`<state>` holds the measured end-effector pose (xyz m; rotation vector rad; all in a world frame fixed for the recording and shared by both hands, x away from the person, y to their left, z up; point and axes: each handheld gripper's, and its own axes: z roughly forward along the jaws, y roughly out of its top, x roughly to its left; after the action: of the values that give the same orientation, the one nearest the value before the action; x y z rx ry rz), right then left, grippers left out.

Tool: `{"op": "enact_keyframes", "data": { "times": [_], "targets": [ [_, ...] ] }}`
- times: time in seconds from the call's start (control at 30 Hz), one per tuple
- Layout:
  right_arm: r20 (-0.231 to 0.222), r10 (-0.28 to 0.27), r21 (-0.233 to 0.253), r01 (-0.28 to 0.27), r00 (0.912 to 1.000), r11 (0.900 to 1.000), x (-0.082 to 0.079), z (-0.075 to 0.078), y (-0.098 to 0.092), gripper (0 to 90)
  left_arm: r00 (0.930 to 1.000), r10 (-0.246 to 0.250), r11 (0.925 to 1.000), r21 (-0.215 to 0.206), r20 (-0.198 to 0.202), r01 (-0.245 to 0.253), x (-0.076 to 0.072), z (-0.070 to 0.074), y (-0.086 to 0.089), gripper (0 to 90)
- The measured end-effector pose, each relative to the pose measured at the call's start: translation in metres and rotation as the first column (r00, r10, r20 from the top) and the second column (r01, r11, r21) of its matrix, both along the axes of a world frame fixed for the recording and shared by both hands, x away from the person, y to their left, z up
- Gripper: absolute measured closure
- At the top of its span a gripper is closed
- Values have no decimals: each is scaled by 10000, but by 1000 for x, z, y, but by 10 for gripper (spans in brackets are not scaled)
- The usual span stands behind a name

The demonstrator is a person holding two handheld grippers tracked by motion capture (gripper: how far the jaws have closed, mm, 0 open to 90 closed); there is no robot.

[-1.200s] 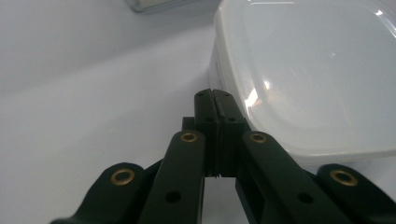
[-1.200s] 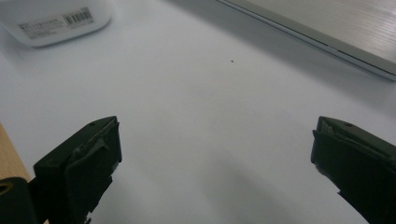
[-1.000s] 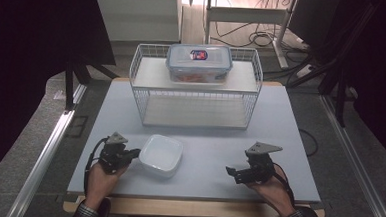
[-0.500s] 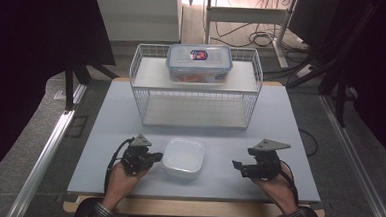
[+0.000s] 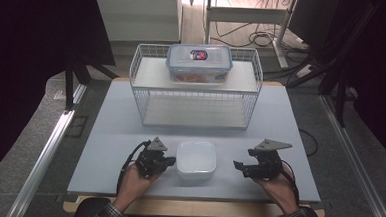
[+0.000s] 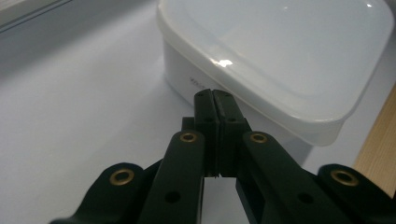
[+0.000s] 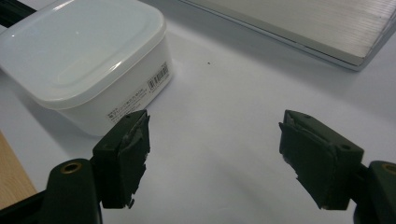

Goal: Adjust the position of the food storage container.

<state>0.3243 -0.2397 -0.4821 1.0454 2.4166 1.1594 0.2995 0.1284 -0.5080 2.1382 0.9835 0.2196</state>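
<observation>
Two tongs: left tongs (image 5: 170, 162) clenched, seemingly nudging white container (image 5: 196, 159) at frame centre; right tongs (image 5: 238, 167) released — keep pushing low & steady.

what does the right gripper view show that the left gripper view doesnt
The right gripper view alone gives the barcode label on the side wall of the white lidded container, the edge of the wire rack's base board, and the right gripper with its jaws wide apart, short of the container. The left gripper view alone gives the left gripper with its jaws pressed together, tips at the container's wall under the lid rim. Both give the container, the pale table top and a strip of its wooden edge.
</observation>
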Motion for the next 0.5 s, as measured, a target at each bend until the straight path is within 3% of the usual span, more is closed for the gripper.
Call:
{"op": "enact_keyframes", "data": {
  "times": [0.1, 0.2, 0.33, 0.5],
  "targets": [
    [33, 111, -12, -111, 9999, 9999, -1, 0, 1, 246, 9995, 272, 9996, 81, 143, -273, -2, 2, 8, 853],
    [109, 217, -12, -217, 9997, 9998, -1, 0, 1, 244, 9978, 579, 9983, 77, 314, -582, -4, 3, 17, 751],
    [195, 324, 7, -324, 9993, 9995, -2, -1, 3, 207, 9953, 908, 9958, -106, 350, -904, -8, 4, 29, 508],
    [207, 490, 230, -494, 9986, 9985, -2, -4, 4, 117, 9955, 825, 9965, -156, 477, -818, -10, 0, 41, 255]
  ]
}}
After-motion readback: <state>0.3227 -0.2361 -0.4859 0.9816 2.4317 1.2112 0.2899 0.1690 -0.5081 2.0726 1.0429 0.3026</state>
